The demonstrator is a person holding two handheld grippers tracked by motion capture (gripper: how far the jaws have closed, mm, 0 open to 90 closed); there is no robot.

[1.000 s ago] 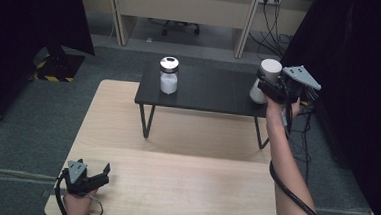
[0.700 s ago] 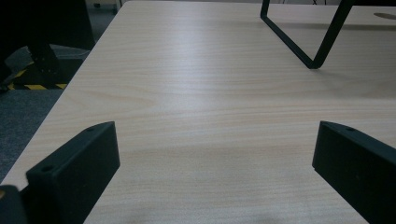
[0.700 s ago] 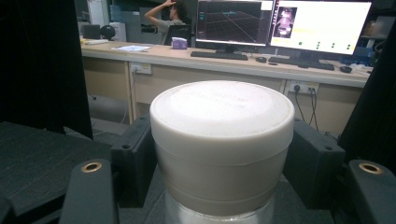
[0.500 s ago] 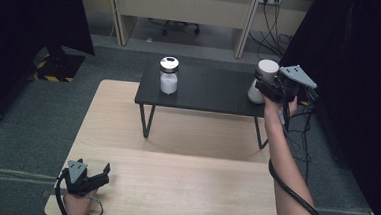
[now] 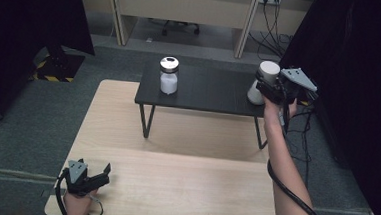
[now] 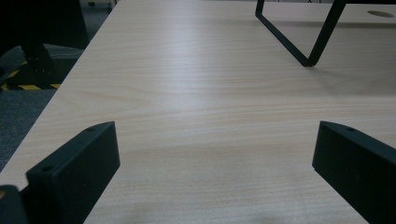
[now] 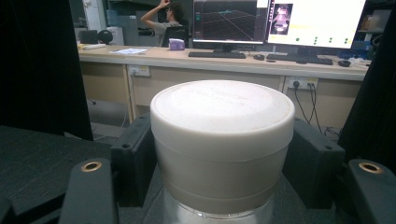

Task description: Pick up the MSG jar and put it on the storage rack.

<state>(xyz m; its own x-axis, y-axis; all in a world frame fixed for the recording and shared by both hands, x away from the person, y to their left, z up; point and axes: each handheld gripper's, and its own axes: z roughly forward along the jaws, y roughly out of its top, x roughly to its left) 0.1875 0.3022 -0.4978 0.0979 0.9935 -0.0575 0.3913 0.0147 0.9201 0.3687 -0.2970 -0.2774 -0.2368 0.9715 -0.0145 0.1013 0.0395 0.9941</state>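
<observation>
At far right of the black raised worktop [image 5: 204, 91]: white-capped jar [image 5: 263, 79] upright, long axis vertical, cap up. Clamped at the cap between both pads of right hand-held gripper [image 5: 269, 87]. Left hand-held gripper [image 5: 105, 175] spread wide, resting on pale wooden worktop [image 5: 184, 182]. Second jar [image 5: 169, 76] well apart. Grey carpet [image 5: 22, 127] around.

Grey carpet [image 5: 37, 123] covers the floor; black curtains [image 5: 29, 12] hang at nine and three o'clock, and a wooden desk [image 7: 224, 58], seemingly bearing monitors [image 7: 275, 21], stands at twelve.
</observation>
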